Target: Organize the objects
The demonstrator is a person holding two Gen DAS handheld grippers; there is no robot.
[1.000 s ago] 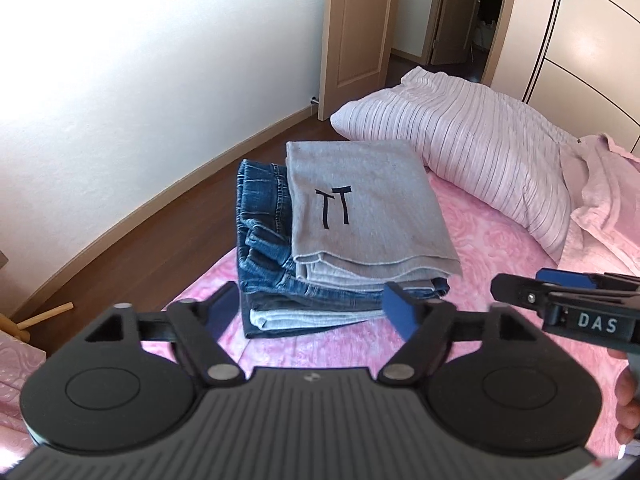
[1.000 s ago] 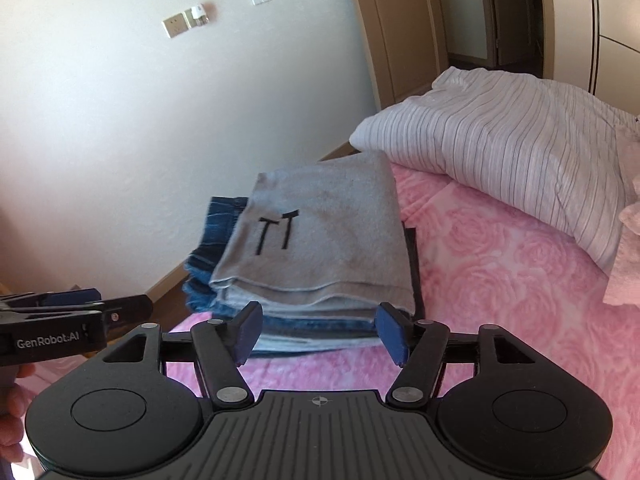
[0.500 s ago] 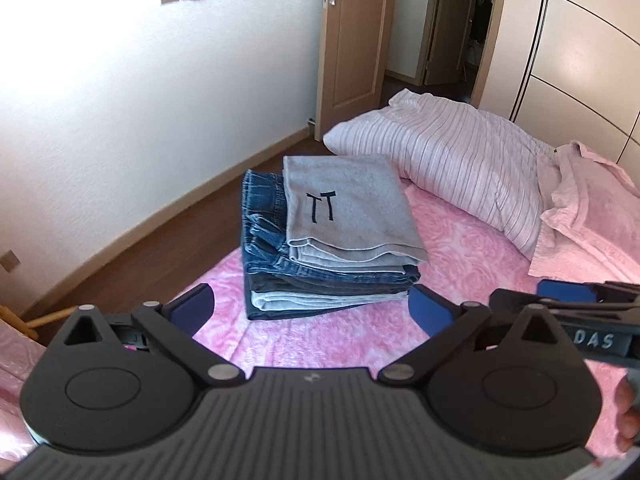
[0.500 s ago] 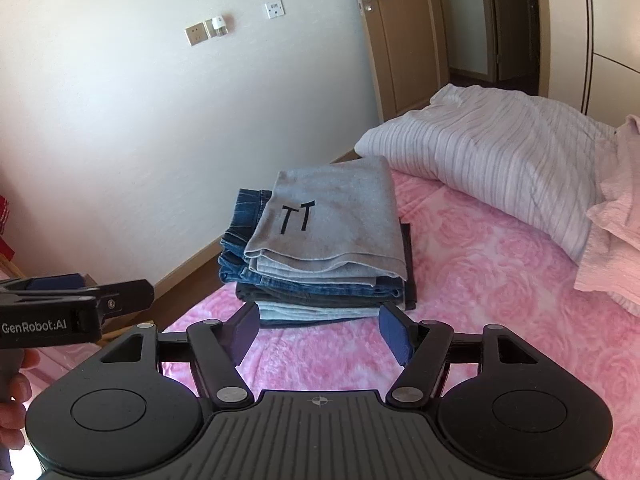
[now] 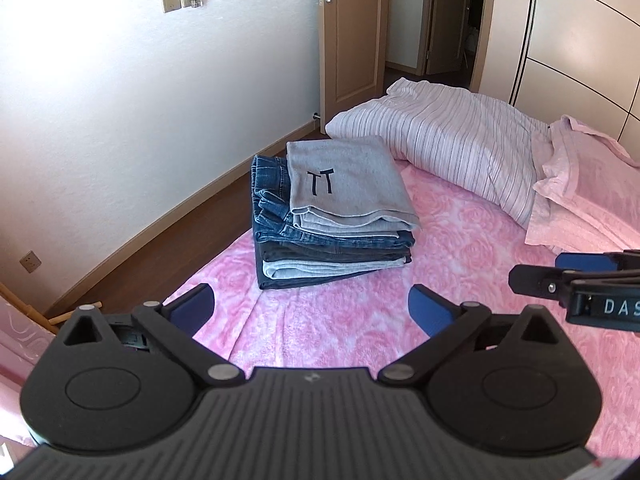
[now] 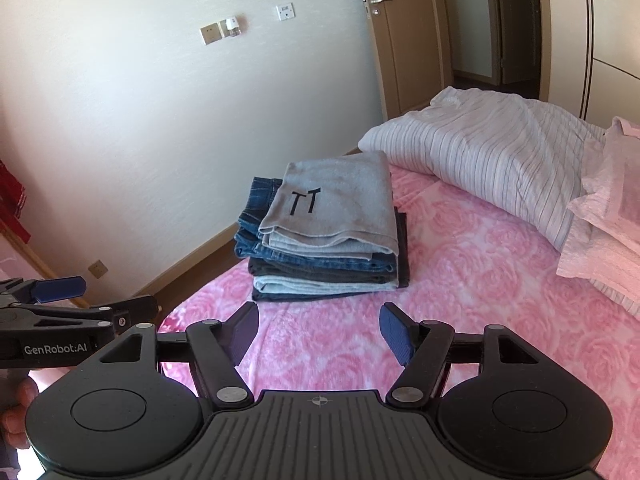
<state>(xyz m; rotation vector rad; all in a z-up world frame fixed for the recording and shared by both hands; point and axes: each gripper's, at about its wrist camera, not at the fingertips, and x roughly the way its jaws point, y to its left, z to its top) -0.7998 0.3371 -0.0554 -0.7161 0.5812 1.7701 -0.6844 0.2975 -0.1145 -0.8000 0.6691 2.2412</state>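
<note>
A stack of folded clothes lies on the pink bedspread (image 5: 460, 280) near the bed's left edge. Its top piece is a grey garment (image 5: 348, 176) (image 6: 336, 200) marked with two black T shapes, over blue jeans (image 5: 272, 200) (image 6: 256, 208) and lighter denim. My left gripper (image 5: 310, 302) stands wide open in front of the stack, apart from it, with only bedspread between its blue pads. My right gripper (image 6: 319, 322) is open too, also short of the stack and holding nothing. Each view shows the other gripper at its side edge: the right gripper (image 5: 548, 270), the left gripper (image 6: 100, 300).
A striped white pillow (image 5: 448, 148) (image 6: 500, 152) lies behind the stack, a pink pillow (image 5: 580, 184) to its right. A strip of brown floor (image 5: 160, 240) runs between bed and white wall. A wooden door (image 5: 352, 40) and a wardrobe (image 5: 580, 40) stand at the back.
Both grippers have drawn back and upward from the stack, which now looks smaller and farther away. The left jaws have spread wider. The clothes have not moved.
</note>
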